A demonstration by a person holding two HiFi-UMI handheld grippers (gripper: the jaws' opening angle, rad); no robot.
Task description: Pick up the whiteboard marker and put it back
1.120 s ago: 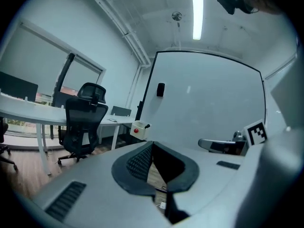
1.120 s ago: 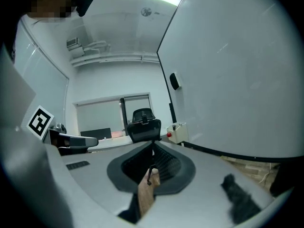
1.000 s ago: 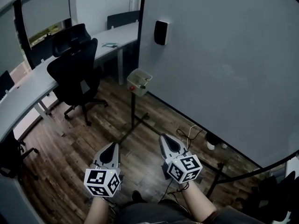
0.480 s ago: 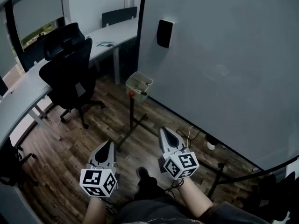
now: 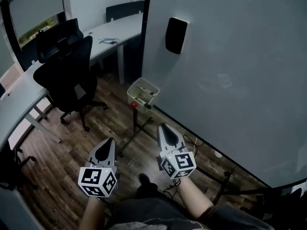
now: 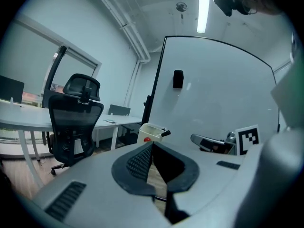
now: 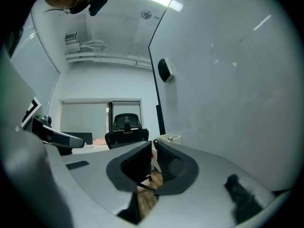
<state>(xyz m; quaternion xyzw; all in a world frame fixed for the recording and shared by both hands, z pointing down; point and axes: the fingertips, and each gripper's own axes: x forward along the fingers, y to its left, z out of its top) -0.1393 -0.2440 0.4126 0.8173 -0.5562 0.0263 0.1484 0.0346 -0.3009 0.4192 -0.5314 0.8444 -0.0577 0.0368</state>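
A small white tray (image 5: 144,86) tops a thin black stand beside the whiteboard (image 5: 230,66). A dark marker (image 5: 145,103) lies in it, its black end (image 6: 165,133) poking over the rim in the left gripper view. A red knob (image 5: 134,105) sits just under the tray. My left gripper (image 5: 108,141) is held low at the left, shut and empty. My right gripper (image 5: 163,127) is closer to the tray, a short way below and right of it, also shut with nothing between its jaws. In the right gripper view the tray (image 7: 169,138) shows just past the jaw tips.
A black eraser (image 5: 176,35) hangs on the whiteboard above the tray. A black office chair (image 5: 69,78) and a curved white desk (image 5: 29,87) stand to the left. The stand's black legs (image 5: 128,140) and a loose cable (image 5: 194,140) cross the wooden floor.
Both grippers and the head have come forward toward the whiteboard. The tray and the eraser now sit larger and nearer in view. Both grippers stay shut.
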